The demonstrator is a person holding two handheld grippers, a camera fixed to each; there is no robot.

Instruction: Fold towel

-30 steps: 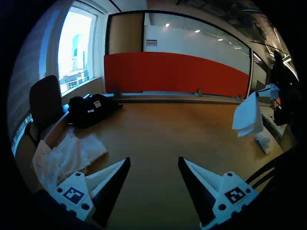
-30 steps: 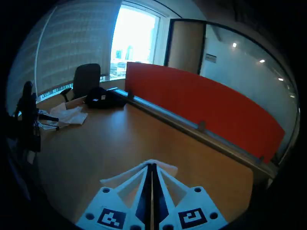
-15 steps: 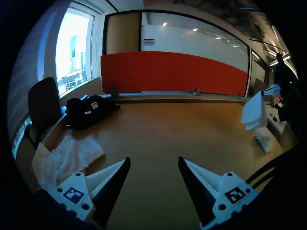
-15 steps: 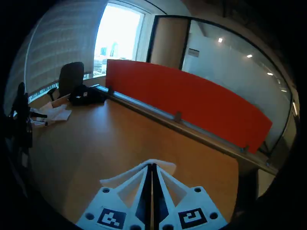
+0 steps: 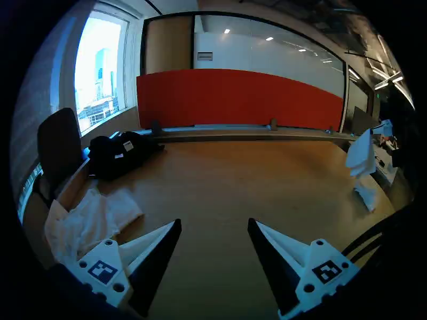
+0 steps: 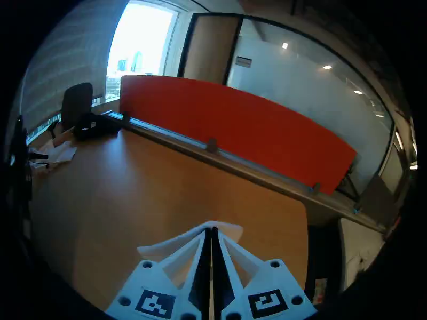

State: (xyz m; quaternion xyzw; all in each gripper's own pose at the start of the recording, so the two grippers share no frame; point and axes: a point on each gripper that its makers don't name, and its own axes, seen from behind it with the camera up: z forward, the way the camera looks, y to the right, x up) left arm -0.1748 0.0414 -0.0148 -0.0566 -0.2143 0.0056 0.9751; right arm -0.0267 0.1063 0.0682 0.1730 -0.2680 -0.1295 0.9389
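An office: desk, red partition, swivel chair.

White towel; orange-brown table; red partition; black bag; black chair; white crumpled cloth.

The right gripper swings toward the right end of the desk. In its own view the chair, black bag and loose white cloth slide toward the left and shrink, while the desk's far right corner comes into sight. In the left gripper view the towel drifts farther toward the desk's right edge and looks smaller.
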